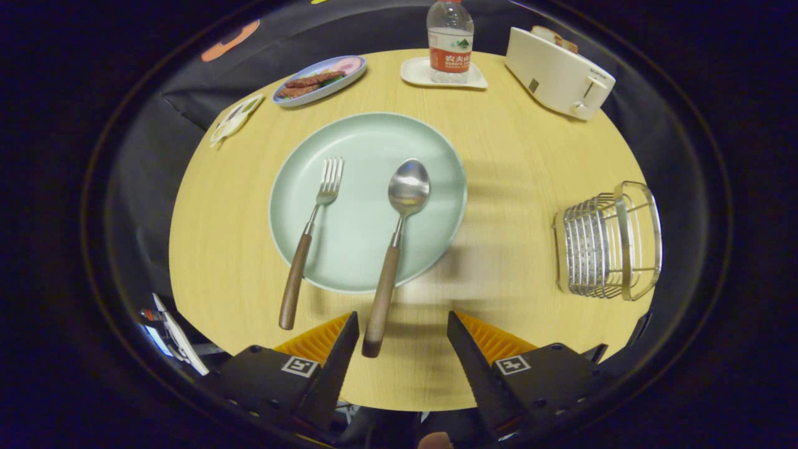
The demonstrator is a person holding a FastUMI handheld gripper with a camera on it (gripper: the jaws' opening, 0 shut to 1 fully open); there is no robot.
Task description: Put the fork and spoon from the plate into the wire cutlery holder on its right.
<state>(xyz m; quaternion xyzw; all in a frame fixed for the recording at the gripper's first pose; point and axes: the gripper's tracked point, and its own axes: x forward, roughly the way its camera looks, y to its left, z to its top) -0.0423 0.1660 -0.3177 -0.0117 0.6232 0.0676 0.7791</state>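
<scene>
A pale green plate [374,143] lies on the round wooden table [523,187], just ahead of my fingers. A fork [310,236] with a brown wooden handle rests on the plate's left half, its handle hanging over the rim. To its right lies a spoon [395,243] with the same kind of handle, bowl up on the plate. The spoon's handle end reaches between my fingertips without touching them. My gripper [402,327] is open and holds nothing. The wire cutlery holder [608,242] stands to the right of the plate, apart from it.
Beyond the plate are an oval dish of food [319,81], a water bottle [449,40] on a small white tray, and a white toaster [558,73] at the back right. A small white object [235,116] lies at the table's left edge.
</scene>
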